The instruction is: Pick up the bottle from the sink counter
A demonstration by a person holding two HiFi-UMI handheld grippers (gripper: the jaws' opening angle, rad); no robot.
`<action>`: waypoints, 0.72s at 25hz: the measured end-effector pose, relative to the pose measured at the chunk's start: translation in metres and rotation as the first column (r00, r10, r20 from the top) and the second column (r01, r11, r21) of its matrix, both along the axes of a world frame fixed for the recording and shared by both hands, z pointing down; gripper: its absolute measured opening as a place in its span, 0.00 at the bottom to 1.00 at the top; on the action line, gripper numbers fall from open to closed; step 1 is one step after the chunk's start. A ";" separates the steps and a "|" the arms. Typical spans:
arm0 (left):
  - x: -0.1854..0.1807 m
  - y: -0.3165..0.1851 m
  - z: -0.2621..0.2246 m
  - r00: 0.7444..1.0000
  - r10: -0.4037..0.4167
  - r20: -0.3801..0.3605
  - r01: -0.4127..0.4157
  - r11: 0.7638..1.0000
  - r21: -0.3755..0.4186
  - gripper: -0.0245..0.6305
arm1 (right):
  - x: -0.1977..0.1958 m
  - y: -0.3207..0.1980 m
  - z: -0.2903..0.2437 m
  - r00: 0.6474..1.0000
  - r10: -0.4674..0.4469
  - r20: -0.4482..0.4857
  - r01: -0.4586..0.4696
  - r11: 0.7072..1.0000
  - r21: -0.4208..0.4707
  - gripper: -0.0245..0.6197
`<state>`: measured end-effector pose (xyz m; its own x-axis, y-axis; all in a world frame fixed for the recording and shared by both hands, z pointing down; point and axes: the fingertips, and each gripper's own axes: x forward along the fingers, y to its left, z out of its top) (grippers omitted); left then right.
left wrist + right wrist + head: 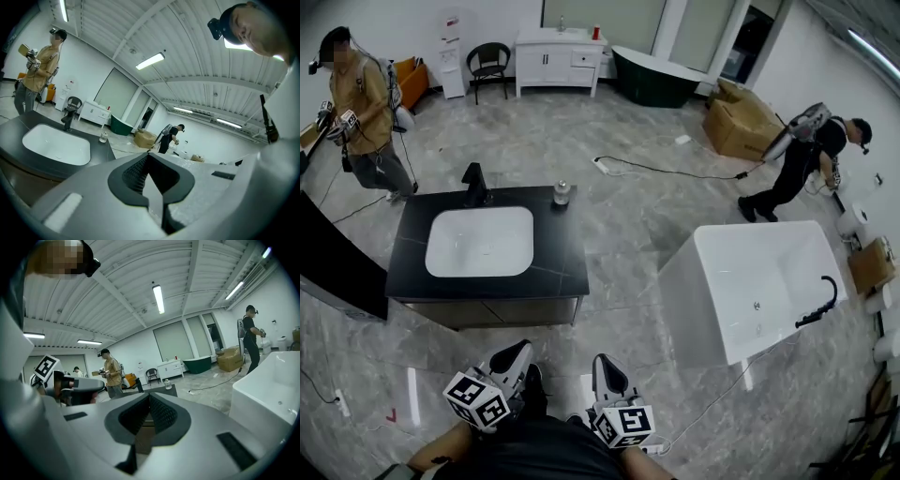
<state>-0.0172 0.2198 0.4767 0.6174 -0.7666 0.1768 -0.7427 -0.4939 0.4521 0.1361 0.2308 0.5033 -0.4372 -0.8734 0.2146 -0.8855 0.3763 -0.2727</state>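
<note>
The bottle (562,192) is small and clear with a silvery cap. It stands upright at the back right of the black sink counter (565,253), right of the black faucet (474,185) and the white basin (480,242). It shows tiny in the left gripper view (103,136) and the right gripper view (168,383). Both grippers are held low near my body, well short of the counter. My left gripper (517,354) (149,157) is shut and empty. My right gripper (605,367) (149,397) has its jaws together with nothing between them.
A white bathtub (769,281) stands to the right of the counter. One person (361,112) stands at the far left, another (806,164) bends at the far right. A cable (675,171) lies across the floor; cardboard boxes (741,122), a white vanity (558,56) and a chair (489,66) line the back.
</note>
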 end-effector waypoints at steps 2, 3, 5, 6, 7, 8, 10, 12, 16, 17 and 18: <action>-0.011 -0.024 0.000 1.000 0.008 -0.008 -0.008 1.000 0.000 0.04 | -0.008 -0.020 0.000 1.000 0.015 -0.008 -0.015 1.000 -0.007 0.05; -0.017 -0.034 0.000 1.000 0.013 -0.011 -0.013 1.000 0.000 0.04 | -0.013 -0.030 0.000 1.000 0.023 -0.010 -0.023 1.000 -0.010 0.05; -0.028 -0.055 -0.002 1.000 0.026 -0.017 -0.026 1.000 0.001 0.04 | -0.023 -0.048 0.000 0.999 0.038 -0.012 -0.038 0.999 -0.018 0.05; -0.033 -0.065 -0.003 0.999 0.032 -0.022 -0.032 0.999 0.002 0.04 | -0.028 -0.057 -0.001 0.999 0.045 -0.012 -0.045 0.999 -0.021 0.05; -0.039 -0.074 -0.004 0.999 0.037 -0.026 -0.037 0.999 0.003 0.04 | -0.034 -0.065 -0.001 0.999 0.051 -0.012 -0.052 0.998 -0.024 0.05; -0.045 -0.083 -0.004 0.999 0.041 -0.029 -0.041 0.999 0.003 0.04 | -0.040 -0.073 -0.001 0.998 0.056 -0.011 -0.057 0.998 -0.028 0.05; -0.056 -0.101 -0.001 0.998 0.051 -0.030 -0.051 0.999 -0.002 0.04 | -0.051 -0.086 0.000 0.998 0.064 -0.012 -0.064 0.997 -0.036 0.05; -0.063 -0.117 0.006 0.998 0.063 -0.023 -0.064 0.998 -0.009 0.04 | -0.057 -0.098 0.002 0.997 0.071 -0.014 -0.071 0.996 -0.045 0.05; -0.067 -0.144 0.016 0.997 0.078 -0.026 -0.079 0.996 -0.033 0.04 | -0.058 -0.119 0.008 0.995 0.096 -0.020 -0.098 0.993 -0.071 0.05; -0.066 -0.150 0.017 0.996 0.080 -0.028 -0.081 0.996 -0.038 0.04 | -0.056 -0.125 0.008 0.994 0.103 -0.020 -0.105 0.992 -0.075 0.05; -0.063 -0.156 0.018 0.996 0.083 -0.030 -0.084 0.996 -0.042 0.04 | -0.054 -0.131 0.009 0.994 0.109 -0.019 -0.110 0.991 -0.078 0.05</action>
